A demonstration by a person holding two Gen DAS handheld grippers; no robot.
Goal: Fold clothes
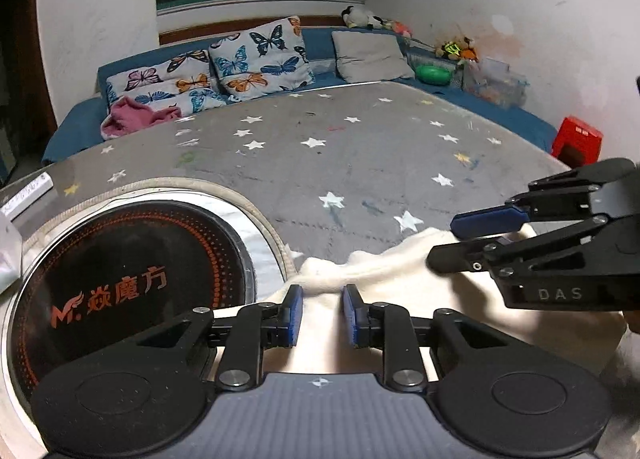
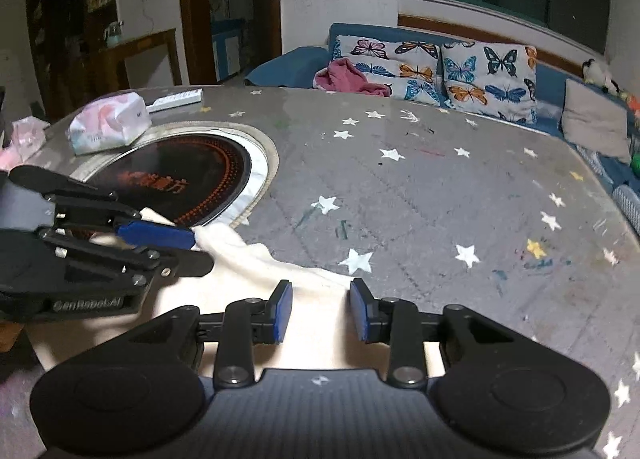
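A cream-white garment (image 1: 384, 271) lies crumpled at the near edge of the grey star-patterned table (image 1: 360, 163); it also shows in the right wrist view (image 2: 256, 271). My left gripper (image 1: 322, 291) is open, its blue pads either side of a cloth ridge without pinching it; it shows at the left in the right wrist view (image 2: 200, 249). My right gripper (image 2: 320, 289) is open above the garment's far edge, and enters the left wrist view from the right (image 1: 440, 243), jaws apart over the cloth.
A round black induction hob (image 1: 128, 291) is set into the table to the left, touching the garment's corner (image 2: 180, 175). A tissue pack (image 2: 108, 127) and a white remote (image 2: 176, 99) lie beyond it. A blue sofa with butterfly cushions (image 1: 260, 55) runs behind.
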